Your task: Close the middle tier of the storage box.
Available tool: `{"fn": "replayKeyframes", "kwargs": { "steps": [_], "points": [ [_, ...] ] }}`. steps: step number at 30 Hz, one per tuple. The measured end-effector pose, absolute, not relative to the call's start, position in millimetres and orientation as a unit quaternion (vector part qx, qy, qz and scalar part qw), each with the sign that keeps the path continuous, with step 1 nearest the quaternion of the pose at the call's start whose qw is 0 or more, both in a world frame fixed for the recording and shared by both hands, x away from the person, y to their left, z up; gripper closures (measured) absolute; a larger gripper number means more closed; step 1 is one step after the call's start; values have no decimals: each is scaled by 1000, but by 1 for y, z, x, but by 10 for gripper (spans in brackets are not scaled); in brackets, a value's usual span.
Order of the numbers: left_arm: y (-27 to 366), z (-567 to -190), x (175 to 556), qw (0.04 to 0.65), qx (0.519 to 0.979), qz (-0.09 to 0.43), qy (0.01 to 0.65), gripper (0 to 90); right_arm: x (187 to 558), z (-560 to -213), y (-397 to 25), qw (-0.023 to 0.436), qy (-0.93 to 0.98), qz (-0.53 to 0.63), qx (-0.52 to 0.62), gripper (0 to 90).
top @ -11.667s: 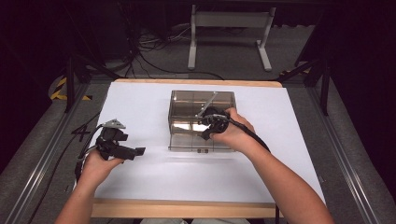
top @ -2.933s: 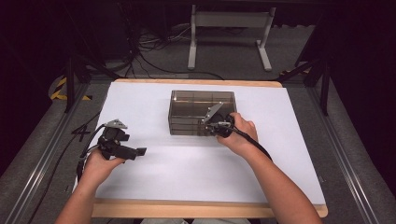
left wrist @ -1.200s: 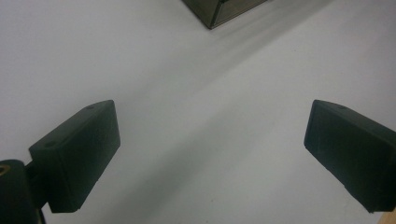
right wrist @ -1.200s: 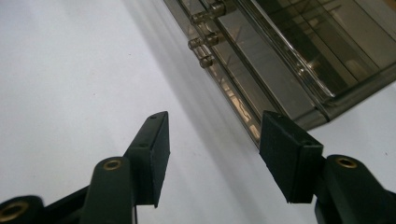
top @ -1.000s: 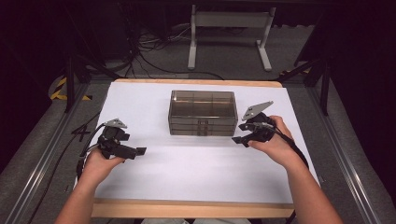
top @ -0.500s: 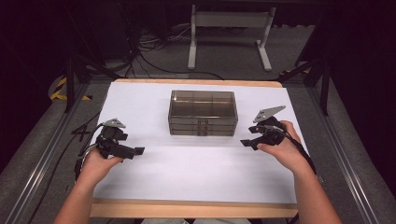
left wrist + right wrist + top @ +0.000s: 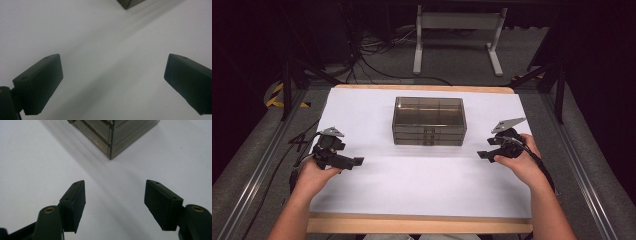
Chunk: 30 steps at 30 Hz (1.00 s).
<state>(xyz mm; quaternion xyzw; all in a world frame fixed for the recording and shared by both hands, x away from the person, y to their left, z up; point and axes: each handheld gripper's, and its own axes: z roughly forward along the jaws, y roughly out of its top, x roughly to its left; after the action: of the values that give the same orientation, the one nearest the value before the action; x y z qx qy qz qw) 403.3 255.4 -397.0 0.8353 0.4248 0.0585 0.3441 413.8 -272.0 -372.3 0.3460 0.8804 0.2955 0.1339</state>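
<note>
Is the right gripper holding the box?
No, the right gripper is open and empty, apart from the box, with bare white table between its jaws.

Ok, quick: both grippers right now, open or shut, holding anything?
Left gripper: open, empty, over the table.
Right gripper: open, empty, near the box.

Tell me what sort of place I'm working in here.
Probably a lab or recording bench: a white-topped table on a dark floor with loose cables, a metal stand behind, and one smoky plastic drawer box set out.
</note>
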Motion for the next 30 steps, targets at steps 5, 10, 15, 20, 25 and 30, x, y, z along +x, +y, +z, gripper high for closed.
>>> {"fn": "replayKeyframes", "kwargs": {
  "steps": [5, 10, 15, 20, 25, 30],
  "points": [
    [257, -398, 404, 344, 834, 57, 428, 27, 415, -380, -277, 137, 876, 292, 358, 340],
    [258, -400, 405, 339, 834, 62, 431, 26, 415, -387, -283, 143, 871, 294, 366, 340],
    [261, -403, 407, 334, 833, 64, 437, 26, 415, -399, -290, 146, 866, 291, 380, 340],
    [263, -406, 409, 331, 833, 63, 439, 26, 416, -408, -295, 144, 863, 289, 389, 340],
    [263, -410, 410, 328, 833, 61, 441, 25, 414, -418, -297, 145, 865, 284, 387, 337],
    [262, -413, 411, 324, 835, 58, 442, 24, 412, -424, -298, 147, 866, 285, 385, 335]
  ]
}}
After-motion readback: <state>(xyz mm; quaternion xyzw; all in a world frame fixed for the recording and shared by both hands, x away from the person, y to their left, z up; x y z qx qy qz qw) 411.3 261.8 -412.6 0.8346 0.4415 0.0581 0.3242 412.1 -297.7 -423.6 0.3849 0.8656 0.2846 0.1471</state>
